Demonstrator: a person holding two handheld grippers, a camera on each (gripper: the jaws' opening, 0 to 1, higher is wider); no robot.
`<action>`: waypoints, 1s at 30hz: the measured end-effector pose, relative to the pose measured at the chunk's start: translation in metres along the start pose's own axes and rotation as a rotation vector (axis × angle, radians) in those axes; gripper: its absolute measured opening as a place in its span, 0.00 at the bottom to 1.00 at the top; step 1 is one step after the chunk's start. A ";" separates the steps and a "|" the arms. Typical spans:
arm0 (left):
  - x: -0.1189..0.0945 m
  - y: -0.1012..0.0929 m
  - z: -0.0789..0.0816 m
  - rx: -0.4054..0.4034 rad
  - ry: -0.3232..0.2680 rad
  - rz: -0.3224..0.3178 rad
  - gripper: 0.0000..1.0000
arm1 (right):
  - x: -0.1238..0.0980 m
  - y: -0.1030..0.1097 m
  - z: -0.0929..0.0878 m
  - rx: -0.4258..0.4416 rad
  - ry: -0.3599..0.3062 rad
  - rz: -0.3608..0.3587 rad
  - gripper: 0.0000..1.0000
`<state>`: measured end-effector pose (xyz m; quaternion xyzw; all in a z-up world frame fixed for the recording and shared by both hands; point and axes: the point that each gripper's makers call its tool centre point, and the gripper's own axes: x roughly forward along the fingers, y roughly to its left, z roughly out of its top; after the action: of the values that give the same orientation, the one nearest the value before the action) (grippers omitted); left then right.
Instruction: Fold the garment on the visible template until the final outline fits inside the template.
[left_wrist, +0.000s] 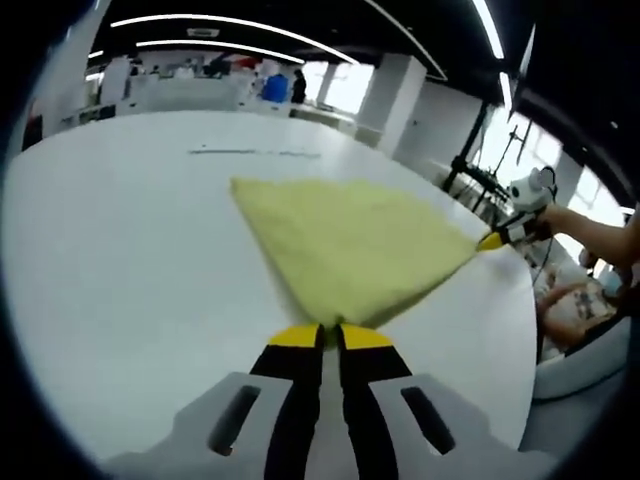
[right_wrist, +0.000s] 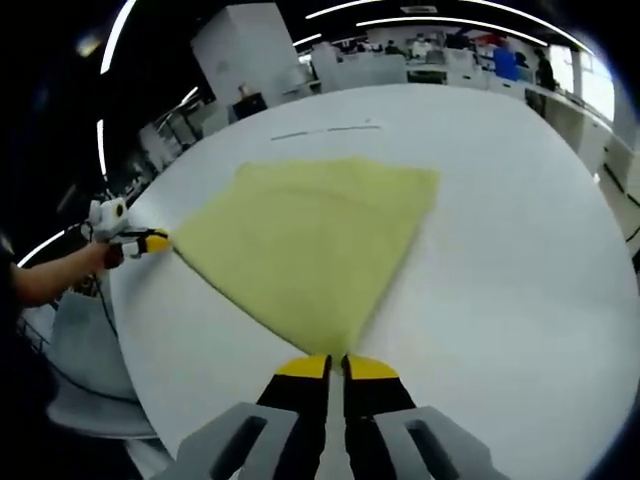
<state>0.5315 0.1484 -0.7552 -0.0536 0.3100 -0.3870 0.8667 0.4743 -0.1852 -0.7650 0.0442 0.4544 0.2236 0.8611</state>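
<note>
While each gripper pinches one corner of the pale yellow, soft towelling garment (left_wrist: 345, 250), the cloth lies stretched between them across the white bench (left_wrist: 120, 260), fanning out toward its far edge. In the left gripper view the left gripper (left_wrist: 330, 335) has its yellow-tipped jaws pressed together on the near corner, and the right gripper (left_wrist: 492, 240) shows at the right, clamped on the other corner beside the bench edge. The right gripper view gives the mirror of this: the right gripper (right_wrist: 335, 365) nipped shut on its corner, the left gripper (right_wrist: 155, 242) at the left with a hand behind it.

I cannot make out any template outline on the bench, apart from a faint dark line (left_wrist: 255, 153) beyond the cloth, so judging the fit would be guesswork. The main risk I see is slip: both holds sit at the very tips of the corners, and a hard pull or uneven lift could tear the fabric free. Since both corners lie close to the bench edge, slack cloth could also slide over it. Moving the two hands out of step would skew the fold.
</note>
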 end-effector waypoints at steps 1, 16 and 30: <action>0.000 0.000 0.001 -0.003 -0.003 -0.003 0.01 | 0.000 0.000 0.000 0.001 -0.002 -0.001 0.00; -0.010 -0.002 0.000 0.112 0.035 0.013 0.00 | -0.007 -0.004 0.008 -0.029 -0.037 -0.006 0.00; -0.020 -0.010 -0.017 0.233 0.127 0.052 0.00 | -0.007 -0.003 0.003 -0.077 -0.014 -0.017 0.00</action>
<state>0.5053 0.1585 -0.7556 0.0803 0.3183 -0.4003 0.8556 0.4746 -0.1904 -0.7591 0.0086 0.4397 0.2331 0.8673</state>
